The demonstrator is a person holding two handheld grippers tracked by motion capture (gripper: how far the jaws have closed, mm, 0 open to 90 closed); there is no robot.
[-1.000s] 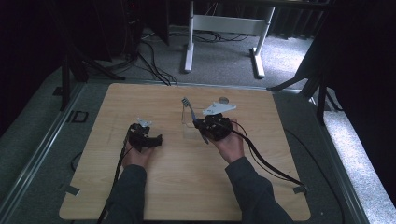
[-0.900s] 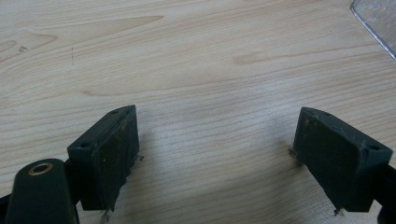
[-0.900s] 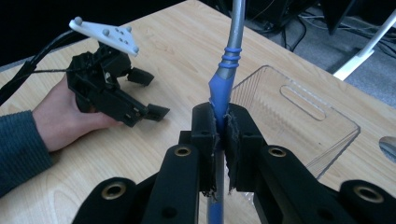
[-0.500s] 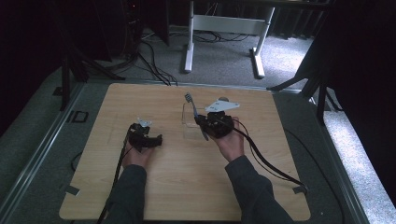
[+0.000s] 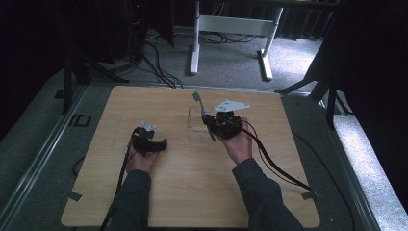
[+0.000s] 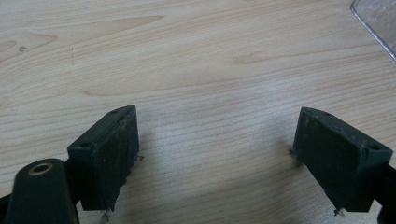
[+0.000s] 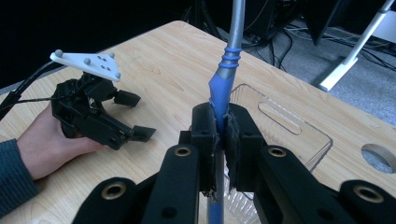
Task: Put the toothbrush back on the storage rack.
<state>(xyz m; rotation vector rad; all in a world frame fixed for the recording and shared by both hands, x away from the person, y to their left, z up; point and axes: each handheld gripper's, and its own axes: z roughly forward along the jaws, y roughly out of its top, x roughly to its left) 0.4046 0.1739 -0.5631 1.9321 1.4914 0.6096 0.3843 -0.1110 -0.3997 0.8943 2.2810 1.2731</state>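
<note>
From above, my right gripper (image 5: 210,126) sits near the middle of the table (image 5: 288,192), clamped on a toothbrush (image 5: 202,109). The toothbrush's long axis runs from near-right to far-left, tilted up, with its head at the far end, above a clear tray (image 5: 195,129) lying flat just left of my right hand (image 5: 238,144). My left gripper (image 5: 155,143) rests on the table, well apart to the left, pointing right toward the tray.

In the left gripper view, my jaws stand wide apart over bare wood with nothing between them; a corner of the tray (image 6: 379,23) shows at the far right.

In the right gripper view, my right gripper (image 7: 220,135) is closed tight on the toothbrush's (image 7: 223,79) blue grip; the grey shaft rises up and away out of the top edge. The tray (image 7: 285,123) lies under and beyond the jaws. My left gripper (image 7: 133,116), in my left hand (image 7: 51,140), shows open at the left.
</note>
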